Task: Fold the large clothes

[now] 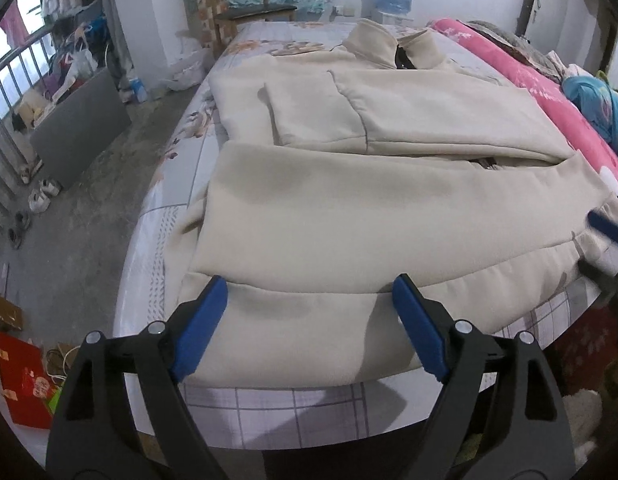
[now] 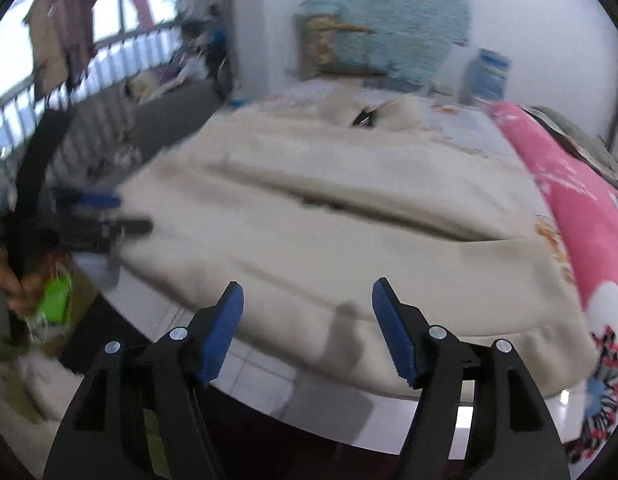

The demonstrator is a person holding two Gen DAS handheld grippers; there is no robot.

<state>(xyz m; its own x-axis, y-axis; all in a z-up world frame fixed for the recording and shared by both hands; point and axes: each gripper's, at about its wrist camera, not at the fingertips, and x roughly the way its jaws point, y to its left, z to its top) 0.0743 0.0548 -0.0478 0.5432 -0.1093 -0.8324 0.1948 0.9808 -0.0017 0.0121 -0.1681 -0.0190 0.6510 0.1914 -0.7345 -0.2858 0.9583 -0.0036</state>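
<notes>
Beige zip-up jacket lies spread on the bed; left gripper and right gripper hover wide apart, holding nothing.

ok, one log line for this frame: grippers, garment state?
left gripper: open, at hem | right gripper: open, at hem | beige fleece zip jacket: flat on patterned bed sheet, sleeve folded in

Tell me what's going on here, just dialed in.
A person is folding a beige jacket spread on the bed, with one set of tongs in each hand. Both sleeves already lie folded across the body. The left tongs and right tongs are open, poised at the hem on the near edge, gripping nothing. A pink blanket lies along the bed's right side.
</notes>
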